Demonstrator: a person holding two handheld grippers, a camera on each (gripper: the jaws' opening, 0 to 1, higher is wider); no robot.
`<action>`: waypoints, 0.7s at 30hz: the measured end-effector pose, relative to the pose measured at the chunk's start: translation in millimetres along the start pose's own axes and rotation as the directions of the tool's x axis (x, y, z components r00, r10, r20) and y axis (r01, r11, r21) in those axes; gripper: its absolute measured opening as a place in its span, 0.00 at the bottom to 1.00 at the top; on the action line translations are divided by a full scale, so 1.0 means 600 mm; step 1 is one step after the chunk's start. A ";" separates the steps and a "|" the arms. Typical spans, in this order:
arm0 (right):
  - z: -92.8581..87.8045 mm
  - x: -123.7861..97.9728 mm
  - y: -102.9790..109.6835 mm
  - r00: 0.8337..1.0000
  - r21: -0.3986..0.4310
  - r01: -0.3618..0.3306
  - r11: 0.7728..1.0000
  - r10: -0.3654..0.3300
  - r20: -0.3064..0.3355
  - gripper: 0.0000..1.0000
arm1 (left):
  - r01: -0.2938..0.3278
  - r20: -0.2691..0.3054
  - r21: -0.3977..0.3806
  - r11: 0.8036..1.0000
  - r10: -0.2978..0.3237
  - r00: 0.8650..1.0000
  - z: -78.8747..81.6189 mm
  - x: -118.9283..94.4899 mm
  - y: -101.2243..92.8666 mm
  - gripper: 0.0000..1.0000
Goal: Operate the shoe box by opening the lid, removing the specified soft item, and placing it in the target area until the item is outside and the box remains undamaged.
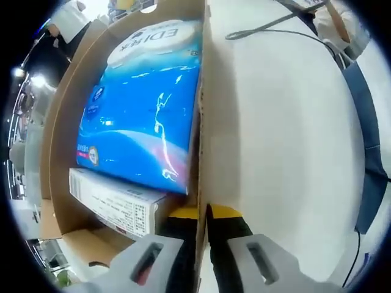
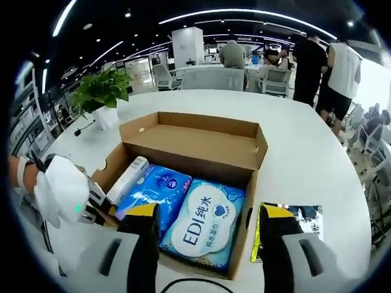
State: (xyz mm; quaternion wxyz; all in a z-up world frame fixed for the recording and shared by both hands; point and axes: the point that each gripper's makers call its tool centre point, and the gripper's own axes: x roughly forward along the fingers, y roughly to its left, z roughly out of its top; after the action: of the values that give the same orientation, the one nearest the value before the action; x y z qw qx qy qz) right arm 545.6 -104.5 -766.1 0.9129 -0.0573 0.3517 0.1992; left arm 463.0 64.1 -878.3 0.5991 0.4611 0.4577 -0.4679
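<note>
The white tabletop point(image 2: 305, 159) carries an open cardboard shoe box point(image 2: 201, 143), its lid folded back. Inside lies a blue soft pack point(image 2: 204, 229) printed "EDI" with Chinese characters, beside a second blue pack point(image 2: 153, 192) and a white carton point(image 2: 127, 180) of small, unreadable print. The left gripper point(image 1: 203, 223) pinches the box's side wall between its jaws. The right gripper point(image 2: 208, 229) hovers over the box, jaws spread. A potted plant point(image 2: 102, 91) stands beyond.

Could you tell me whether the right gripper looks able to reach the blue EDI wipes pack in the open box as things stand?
Probably yes: the box lid is folded back, the wipes pack lies uncovered on top, and the right gripper hangs open just above it.
</note>
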 end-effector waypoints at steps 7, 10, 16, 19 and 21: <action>-0.014 0.018 0.011 0.995 -0.047 0.027 0.999 -0.031 -0.095 0.65 | 0.000 0.001 0.001 1.000 0.000 1.000 -0.001 0.007 0.003 0.02; -0.025 0.037 0.017 0.990 -0.025 0.018 1.000 -0.022 -0.138 0.65 | 0.000 0.002 0.004 1.000 0.000 1.000 -0.002 0.010 0.004 0.02; -0.031 0.052 0.013 0.985 -0.023 0.038 0.999 -0.041 -0.170 0.65 | -0.004 0.018 0.009 1.000 0.004 1.000 -0.002 0.010 0.003 0.02; -0.037 0.060 0.012 0.978 -0.038 0.044 0.998 -0.051 -0.203 0.63 | -0.007 0.025 0.008 1.000 0.007 1.000 -0.002 0.005 0.001 0.02; -0.044 0.064 0.014 0.969 -0.031 0.057 0.998 -0.062 -0.239 0.62 | -0.010 0.024 0.009 1.000 0.009 1.000 -0.002 0.005 0.001 0.02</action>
State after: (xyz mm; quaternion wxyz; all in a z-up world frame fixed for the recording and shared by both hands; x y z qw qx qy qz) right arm 551.8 -91.0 -810.7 0.8685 -0.1024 0.4552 0.1675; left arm 463.9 64.9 -881.2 0.6049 0.4602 0.4461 -0.4726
